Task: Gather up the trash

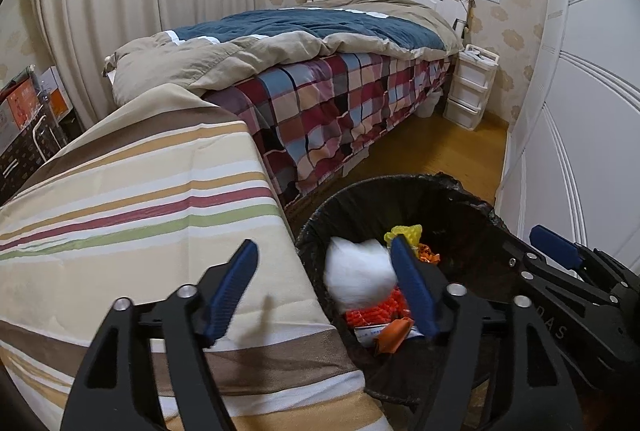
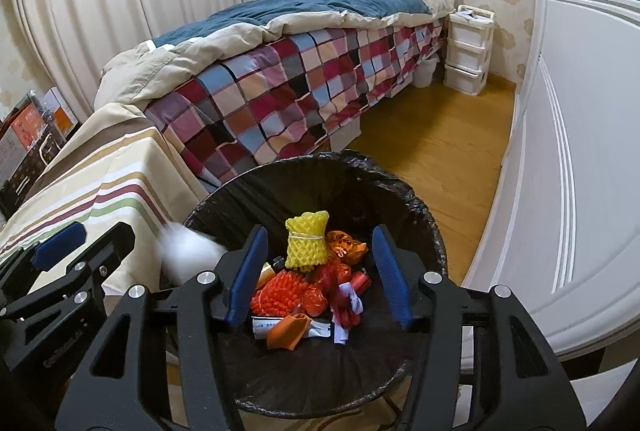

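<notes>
A bin with a black liner point(image 2: 320, 161) stands below both grippers and holds orange netting point(image 2: 280, 291), wrappers and paper scraps. My right gripper point(image 2: 319, 229) is open over it. A yellow foam net point(image 2: 306, 239) shows between its blue pads with a gap on each side. My left gripper point(image 1: 324, 243) is open at the rim of the bin point(image 1: 400, 181), partly over the striped cloth. A blurred white wad point(image 1: 356, 271) sits just inside that rim beside the gripper's right finger, with neither pad closed on it. The white wad point(image 2: 184, 251) also shows in the right wrist view.
A table under a striped cloth point(image 1: 140, 199) stands left of the bin. A bed with a checked sheet point(image 1: 340, 103) runs behind it. White wardrobe doors point(image 1: 580, 111) line the right side, with wooden floor point(image 2: 420, 151) between. A white drawer unit point(image 1: 472, 87) stands by the headboard.
</notes>
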`<state>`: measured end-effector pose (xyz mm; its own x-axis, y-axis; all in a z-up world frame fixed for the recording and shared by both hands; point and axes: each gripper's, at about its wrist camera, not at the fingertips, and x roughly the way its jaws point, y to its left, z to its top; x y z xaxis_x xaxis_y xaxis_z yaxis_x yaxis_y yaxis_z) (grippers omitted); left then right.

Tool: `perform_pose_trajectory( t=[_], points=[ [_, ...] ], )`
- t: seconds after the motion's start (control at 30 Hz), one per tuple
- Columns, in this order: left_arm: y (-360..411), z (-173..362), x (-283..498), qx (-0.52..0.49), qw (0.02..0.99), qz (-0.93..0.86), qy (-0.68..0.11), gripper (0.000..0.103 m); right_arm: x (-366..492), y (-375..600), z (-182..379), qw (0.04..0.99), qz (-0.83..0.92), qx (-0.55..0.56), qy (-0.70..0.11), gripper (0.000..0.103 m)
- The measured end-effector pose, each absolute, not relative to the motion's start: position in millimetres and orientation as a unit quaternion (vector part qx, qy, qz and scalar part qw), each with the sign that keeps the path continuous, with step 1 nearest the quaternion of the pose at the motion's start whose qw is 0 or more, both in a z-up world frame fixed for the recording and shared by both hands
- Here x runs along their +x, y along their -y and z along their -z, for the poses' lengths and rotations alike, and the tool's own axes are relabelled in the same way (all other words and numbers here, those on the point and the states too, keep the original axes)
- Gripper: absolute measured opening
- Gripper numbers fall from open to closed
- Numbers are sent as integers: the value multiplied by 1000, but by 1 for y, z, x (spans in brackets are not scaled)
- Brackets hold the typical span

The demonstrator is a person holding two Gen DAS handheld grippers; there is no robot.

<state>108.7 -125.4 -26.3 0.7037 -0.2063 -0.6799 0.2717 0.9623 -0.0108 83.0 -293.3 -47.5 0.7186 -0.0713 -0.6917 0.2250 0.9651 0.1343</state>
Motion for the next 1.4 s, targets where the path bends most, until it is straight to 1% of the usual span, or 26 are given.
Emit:
perform_pose_trajectory(
  t=[0.27,0.4,0.43,0.53,0.6,0.87,1.03,1.4],
  points=[
    [124,21,104,51,928,125,-347,81,78,295,42,923,91,100,-359,64],
    [120,17,101,49,930,121,-344,82,75,296,37,925,99,98,-354,73],
    [119,17,101,48,931,120,-343,82,74,296,36,925,101,98,-352,78],
    [113,13,98,43,933,112,-339,84,71,295,31,928,108,95,-345,88],
    [108,10,97,40,934,109,-337,85,69,293,28,929,110,95,-342,91],
    [88,0,89,41,941,84,-326,87,63,281,19,931,107,84,-340,93],
    [73,-7,82,36,944,71,-321,88,55,266,13,933,107,72,-338,96],
    [35,-17,56,21,949,48,-310,91,33,229,9,934,85,49,-343,97]
  ],
)
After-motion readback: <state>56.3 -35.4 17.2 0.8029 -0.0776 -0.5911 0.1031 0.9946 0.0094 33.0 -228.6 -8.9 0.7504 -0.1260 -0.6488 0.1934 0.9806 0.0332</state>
